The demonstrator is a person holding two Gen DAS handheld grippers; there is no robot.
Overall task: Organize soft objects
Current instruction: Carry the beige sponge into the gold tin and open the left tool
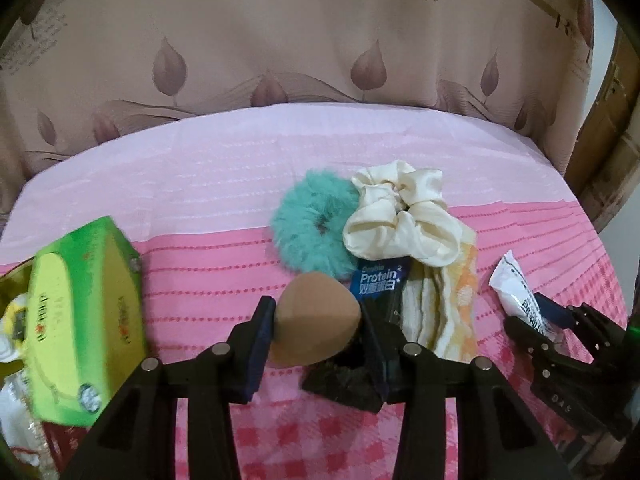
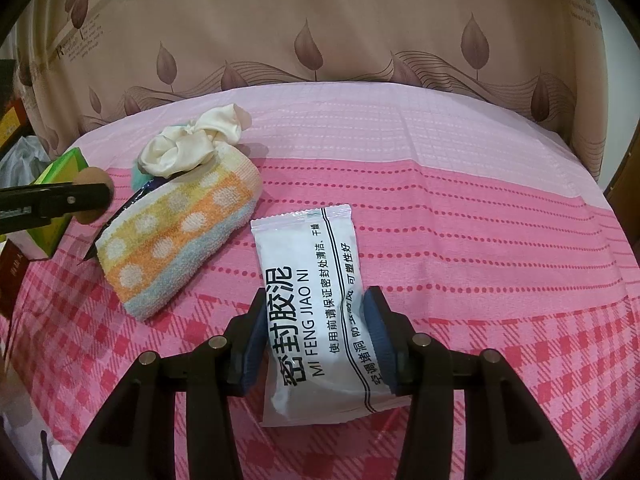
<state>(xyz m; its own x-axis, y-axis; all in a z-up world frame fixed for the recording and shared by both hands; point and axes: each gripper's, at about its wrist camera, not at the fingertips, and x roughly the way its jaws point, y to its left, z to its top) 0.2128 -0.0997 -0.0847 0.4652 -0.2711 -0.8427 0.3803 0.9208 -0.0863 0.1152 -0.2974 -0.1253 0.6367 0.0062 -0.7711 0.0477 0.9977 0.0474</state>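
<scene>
My left gripper (image 1: 318,312) is shut on a tan makeup sponge (image 1: 314,316), held above the pink cloth (image 1: 192,280). Behind it lie a teal fluffy scrunchie (image 1: 314,226), a cream satin scrunchie (image 1: 400,216), a blue protein bar wrapper (image 1: 380,280) and a folded dotted towel (image 1: 444,312). My right gripper (image 2: 316,320) is shut on a white sealing-clay packet (image 2: 316,312); it also shows in the left wrist view (image 1: 520,300). The towel (image 2: 176,240), the cream scrunchie (image 2: 192,144) and the sponge (image 2: 93,194) show at the left of the right wrist view.
A green box (image 1: 80,316) stands at the left, with clutter below it. A black fuzzy item (image 1: 344,380) lies under my left gripper. A leaf-patterned curtain (image 1: 280,40) hangs behind the table. A wooden door (image 1: 612,128) is at the right.
</scene>
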